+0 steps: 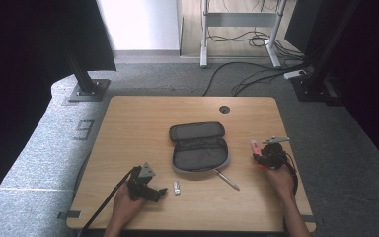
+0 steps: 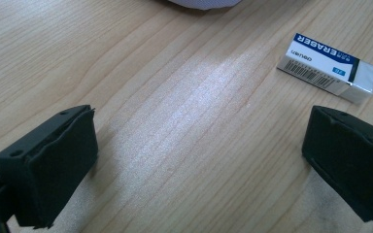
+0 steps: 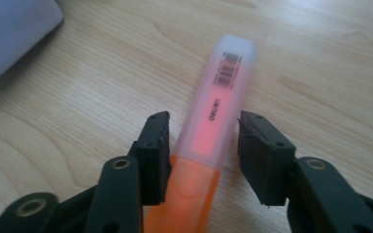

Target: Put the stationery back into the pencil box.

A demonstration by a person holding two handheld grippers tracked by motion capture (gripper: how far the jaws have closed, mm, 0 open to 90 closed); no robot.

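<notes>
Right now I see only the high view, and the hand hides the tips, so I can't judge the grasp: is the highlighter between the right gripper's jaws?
Observer: Yes. In the right gripper view the highlighter lies between the jaws of the right gripper, and a gap shows beside one pad.
Operator: And the small white thing by the left gripper?
Observer: An eraser, printed ERASER on a blue and white sleeve. It lies ahead of the wide-open jaws, not between them.
</notes>
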